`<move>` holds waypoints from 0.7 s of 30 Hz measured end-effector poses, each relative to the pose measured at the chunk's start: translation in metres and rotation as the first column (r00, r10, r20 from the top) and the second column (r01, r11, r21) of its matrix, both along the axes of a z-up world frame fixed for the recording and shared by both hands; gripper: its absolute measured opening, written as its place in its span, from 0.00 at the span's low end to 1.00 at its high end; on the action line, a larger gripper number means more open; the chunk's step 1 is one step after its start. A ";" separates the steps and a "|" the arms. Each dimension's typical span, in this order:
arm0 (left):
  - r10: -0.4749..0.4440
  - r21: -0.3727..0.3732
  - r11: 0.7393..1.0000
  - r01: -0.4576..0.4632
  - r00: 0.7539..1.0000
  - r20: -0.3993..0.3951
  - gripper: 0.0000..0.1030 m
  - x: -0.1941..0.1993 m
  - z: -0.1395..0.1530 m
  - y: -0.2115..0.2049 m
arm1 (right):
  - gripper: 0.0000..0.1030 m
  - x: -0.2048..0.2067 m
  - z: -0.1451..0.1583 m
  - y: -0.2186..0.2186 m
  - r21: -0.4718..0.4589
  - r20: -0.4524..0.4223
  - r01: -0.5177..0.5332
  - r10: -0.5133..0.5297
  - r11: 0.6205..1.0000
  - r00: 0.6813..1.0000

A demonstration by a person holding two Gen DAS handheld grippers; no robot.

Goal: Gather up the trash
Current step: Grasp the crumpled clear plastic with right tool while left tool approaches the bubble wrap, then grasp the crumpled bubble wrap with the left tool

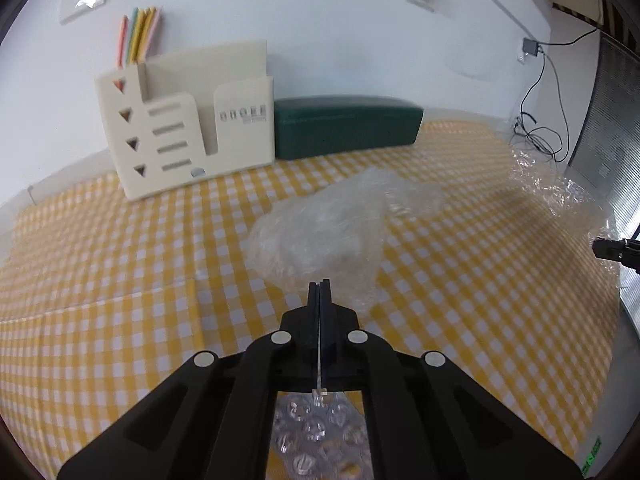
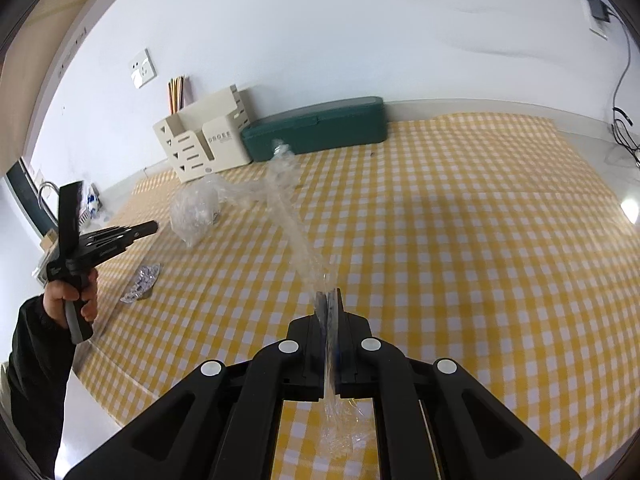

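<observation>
A yellow-checked counter (image 2: pixel 460 220) spreads beneath both grippers. The right gripper (image 2: pixel 329 300) is clamped on a long twisted strip of clear plastic wrap (image 2: pixel 288 204) stretching ahead of it. A crumpled plastic bag (image 1: pixel 320 232) lies just beyond the left gripper (image 1: pixel 320 286), whose jaws are pressed together on a thin edge of bubble wrap (image 1: pixel 316 436) under it.

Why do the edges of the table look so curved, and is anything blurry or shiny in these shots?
Both views use fisheye lenses, so the checked tablecloth bulges and the corners go dark. Left wrist view: the cream organizer and clear plastic bag look smeared. Right wrist view: a bright glare spot sits on the bare table, and the stretched plastic wrap glints.
</observation>
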State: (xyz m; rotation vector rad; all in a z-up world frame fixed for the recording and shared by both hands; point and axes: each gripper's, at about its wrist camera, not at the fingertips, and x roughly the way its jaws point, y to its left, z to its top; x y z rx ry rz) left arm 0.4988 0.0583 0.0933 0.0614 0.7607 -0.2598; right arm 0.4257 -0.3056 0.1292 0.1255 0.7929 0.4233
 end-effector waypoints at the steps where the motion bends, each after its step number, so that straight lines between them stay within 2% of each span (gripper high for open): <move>1: 0.004 0.003 1.000 -0.004 1.000 0.009 0.01 -0.005 0.005 0.000 | 0.07 -0.002 0.001 -0.003 0.005 0.002 0.002 -0.002 1.000 1.000; 3: -0.029 0.000 1.000 0.029 0.999 0.030 0.01 -0.014 0.017 -0.005 | 0.08 -0.005 0.002 -0.006 0.005 0.007 0.006 -0.006 1.000 1.000; 4: -0.042 0.010 0.999 0.042 0.998 0.035 0.05 -0.013 0.021 -0.009 | 0.08 -0.005 0.002 -0.008 0.005 0.007 0.009 -0.010 1.000 1.000; 6: -0.045 0.074 0.996 0.041 0.997 0.055 0.05 -0.011 0.029 -0.026 | 0.08 -0.005 0.000 -0.011 0.014 0.005 0.014 -0.014 1.000 1.000; 8: -0.065 0.102 0.993 0.060 0.997 0.049 0.31 -0.001 0.032 -0.043 | 0.08 -0.004 -0.001 -0.012 0.019 0.001 0.010 -0.010 1.000 1.000; 9: -0.059 0.136 0.989 0.051 0.996 0.061 0.60 0.008 0.033 -0.054 | 0.08 -0.003 -0.001 -0.012 0.023 0.000 0.008 -0.008 1.000 1.000; 10: -0.063 0.160 0.986 0.049 0.995 0.080 0.73 0.013 0.033 -0.060 | 0.08 -0.001 -0.001 -0.013 0.028 -0.001 0.005 -0.005 1.000 1.000; 13: -0.088 0.260 0.963 0.063 0.993 0.084 0.73 0.034 0.028 -0.078 | 0.08 0.004 -0.001 -0.015 0.039 0.001 -0.001 0.001 0.999 1.000; 16: -0.110 0.315 0.945 0.086 0.992 0.060 0.73 0.056 0.018 -0.083 | 0.08 0.010 -0.001 -0.016 0.042 0.005 -0.011 0.011 0.999 1.000; 21: -0.178 0.263 0.949 0.175 0.984 -0.014 0.72 0.081 0.005 -0.077 | 0.08 0.023 -0.010 -0.020 0.059 -0.013 -0.016 0.017 0.998 1.000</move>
